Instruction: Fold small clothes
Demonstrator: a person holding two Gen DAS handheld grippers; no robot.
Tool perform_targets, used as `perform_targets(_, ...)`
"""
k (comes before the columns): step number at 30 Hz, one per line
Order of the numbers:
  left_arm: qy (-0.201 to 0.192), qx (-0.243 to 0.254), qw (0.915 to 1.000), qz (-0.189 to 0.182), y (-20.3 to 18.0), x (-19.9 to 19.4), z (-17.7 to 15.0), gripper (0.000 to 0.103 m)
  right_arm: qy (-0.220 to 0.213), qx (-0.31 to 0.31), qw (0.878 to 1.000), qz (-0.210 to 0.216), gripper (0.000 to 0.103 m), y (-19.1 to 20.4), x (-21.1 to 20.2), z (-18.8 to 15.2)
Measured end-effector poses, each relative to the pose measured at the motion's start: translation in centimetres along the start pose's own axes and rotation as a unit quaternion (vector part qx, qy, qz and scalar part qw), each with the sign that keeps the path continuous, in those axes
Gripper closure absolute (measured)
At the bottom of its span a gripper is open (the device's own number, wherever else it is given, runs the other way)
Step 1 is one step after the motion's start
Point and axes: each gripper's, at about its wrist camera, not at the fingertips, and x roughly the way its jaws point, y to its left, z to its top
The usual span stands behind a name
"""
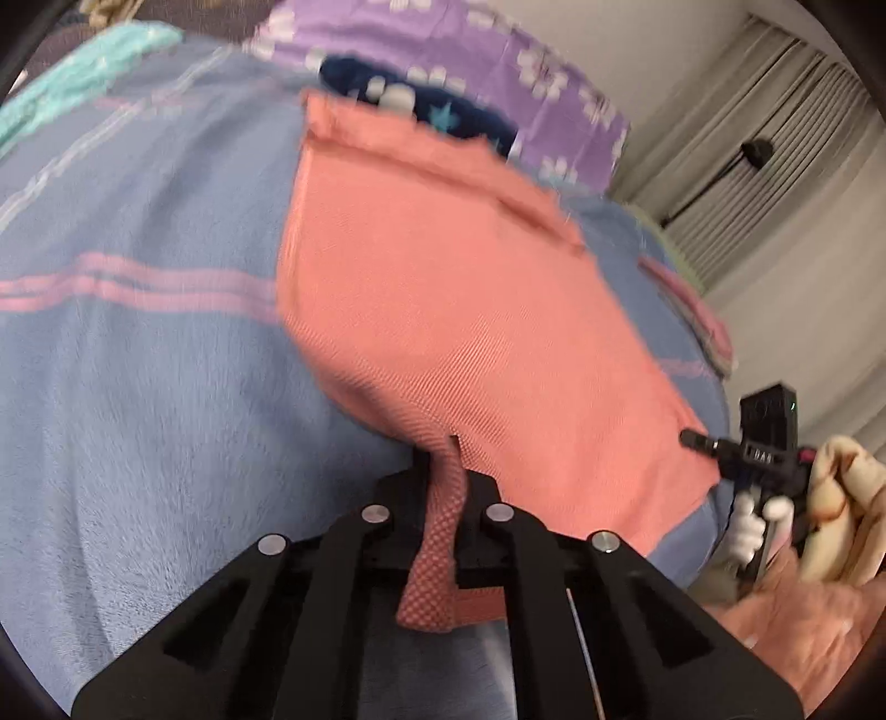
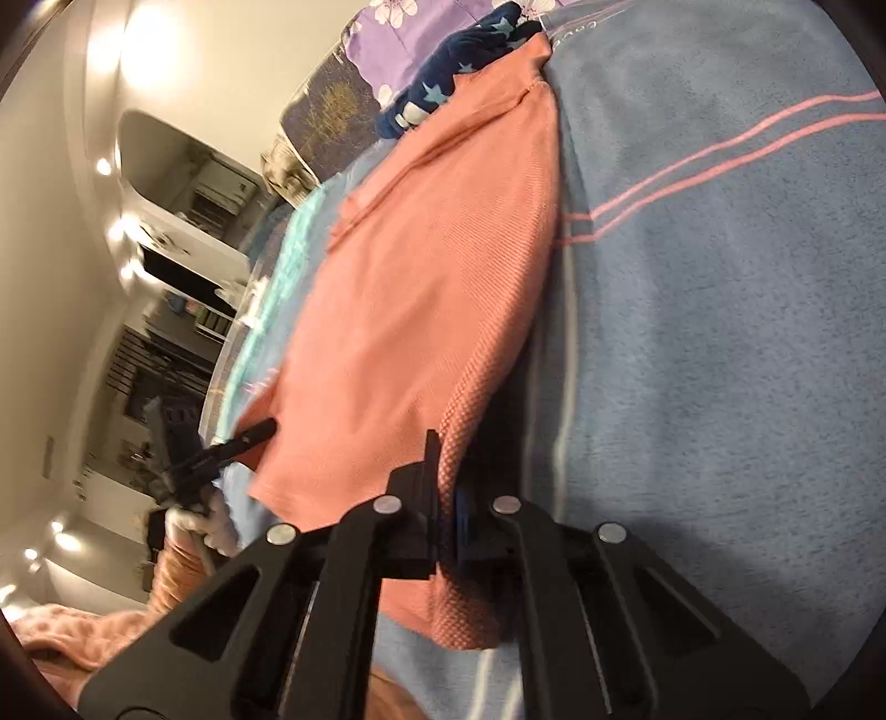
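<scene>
A salmon-pink knit garment lies stretched on a blue blanket. My left gripper is shut on one near corner of it, with cloth hanging between the fingers. My right gripper is shut on the other near corner of the garment. Each gripper shows in the other's view: the right one at the garment's right corner, the left one at its left corner. The garment's far end, with a folded hem, lies by a navy star-print cloth.
The blue blanket has pink stripes. A purple flowered cloth and a teal cloth lie at the far side. A pink fuzzy fabric lies near the right. Curtains hang beyond the bed.
</scene>
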Motion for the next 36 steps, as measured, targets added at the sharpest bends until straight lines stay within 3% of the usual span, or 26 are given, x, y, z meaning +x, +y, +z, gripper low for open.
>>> perform_targets(4, -0.075, 0.038, 0.9956, -0.042, -4.3, -3.7, 2.7, 0.099, -0.076, -0.026, 0.995, 0.063, 0.099, 2.5, -4.1, 2.8)
perform_targets(7, -0.115, 0.071, 0.9884, -0.069, -7.8, -6.6, 3.6, 0.099, -0.134, -0.065, 0.986, 0.069, 0.100, 5.2, -8.1, 4.2)
perform_targets(11, -0.137, 0.087, 0.9806, -0.110, -11.2, -9.9, 2.0, 0.098, -0.182, -0.126, 0.973, 0.066, 0.100, 8.4, -14.1, 2.3)
perform_targets(15, -0.135, 0.080, 0.9817, -0.108, -12.4, -11.0, -0.4, 0.098, -0.191, -0.158, 0.969, 0.011, 0.099, 9.3, -16.7, -1.3)
perform_targets(16, -0.131, 0.075, 0.9827, -0.107, -12.3, -10.6, -0.5, 0.098, -0.179, -0.145, 0.973, -0.012, 0.099, 8.6, -16.2, -1.7)
perform_targets(19, -0.117, 0.066, 0.9855, -0.103, -11.8, -8.7, -0.2, 0.098, -0.160, -0.114, 0.980, -0.028, 0.099, 6.4, -14.5, -0.8)
perform_targets(25, -0.108, 0.034, 0.9898, -0.087, -9.7, -5.3, 3.4, 0.098, -0.176, -0.095, 0.980, -0.003, 0.099, 5.2, -11.4, 3.6)
perform_targets(32, -0.129, 0.019, 0.9882, -0.081, -7.7, -2.8, 9.8, 0.097, -0.186, -0.099, 0.977, -0.027, 0.099, 5.0, -8.1, 11.2)
perform_targets(36, -0.127, 0.013, 0.9895, -0.067, -6.4, 0.5, 14.0, 0.097, -0.178, -0.094, 0.978, -0.052, 0.099, 3.6, -4.9, 15.9)
